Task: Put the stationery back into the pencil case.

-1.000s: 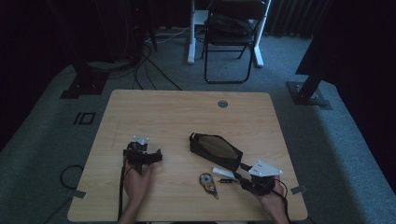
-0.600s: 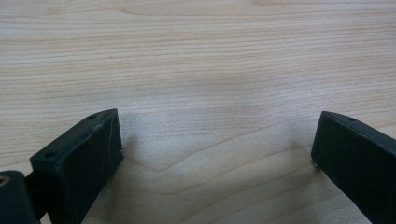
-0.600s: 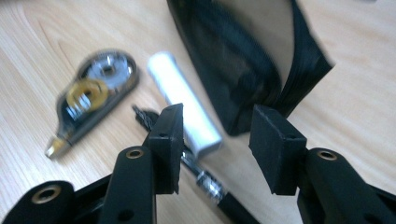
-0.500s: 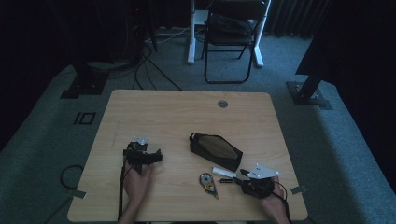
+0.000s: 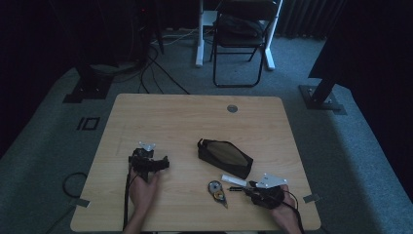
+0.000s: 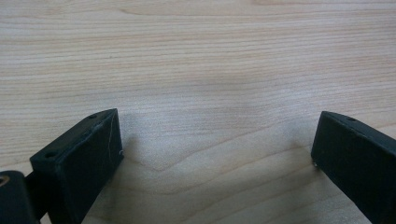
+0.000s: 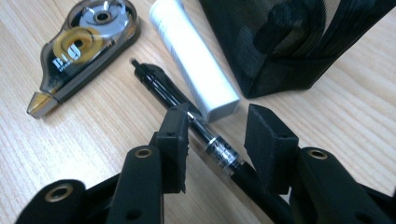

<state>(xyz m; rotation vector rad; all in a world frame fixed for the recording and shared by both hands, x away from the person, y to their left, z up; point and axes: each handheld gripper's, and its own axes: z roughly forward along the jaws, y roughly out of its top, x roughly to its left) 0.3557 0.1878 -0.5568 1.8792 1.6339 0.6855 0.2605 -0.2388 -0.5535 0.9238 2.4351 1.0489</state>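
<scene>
Down at the near right corner of the table (image 5: 195,112), the right gripper (image 7: 217,135) sits low over a black pen (image 7: 187,114). Its jaws have just been closing, yet they remain apart: the pen runs between them without either pad pressing on it, the left pad just beside the barrel, the right one a little off it. In the right gripper view the pen slants from about ten o'clock, where its tip points, to about five o'clock, where the barrel slips under the gripper and is lost. A white tube (image 7: 194,60) lies just beside the pen at about one o'clock from it, almost parallel, its far end cut off by the top edge. A tape roller (image 7: 81,44) rests at about ten o'clock from the jaws, and a black mesh pouch (image 7: 289,42) stands at about one o'clock, its top cut off.

From the high view, the right gripper (image 5: 243,187) points towards nine o'clock, with the pen (image 5: 236,188) a thin dark sliver, hard to make out in the dim light.

The left gripper (image 6: 215,154) rests on the left half of the table with its jaws wide apart over bare wood.
</scene>
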